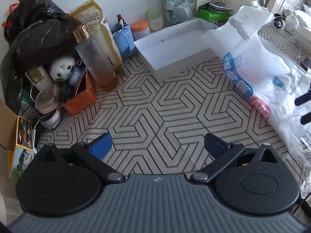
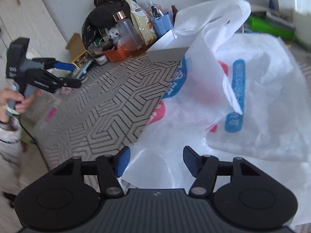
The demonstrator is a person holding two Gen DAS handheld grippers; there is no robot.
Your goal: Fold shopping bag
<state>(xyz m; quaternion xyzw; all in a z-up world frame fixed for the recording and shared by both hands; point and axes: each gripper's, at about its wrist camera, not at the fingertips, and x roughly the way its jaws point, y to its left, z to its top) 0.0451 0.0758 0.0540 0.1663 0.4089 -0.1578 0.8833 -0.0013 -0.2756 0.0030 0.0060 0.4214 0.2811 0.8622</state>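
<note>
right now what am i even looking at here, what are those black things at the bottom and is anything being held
No robot here: a person carries a hand-held claw in each hand, and each claw has a camera looking along its fingers. The black discs and blue-tipped fingers at the bottom of each picture are the claw that bears that camera.

One picture is from the left claw, open over the patterned table, holding nothing. The other is from the right claw, open over the white shopping bag, which lies partly folded; its pads are not pressing the plastic. That view also shows the left claw from outside, held by a hand.

Behind: a white box, a bottle, clutter.
</note>
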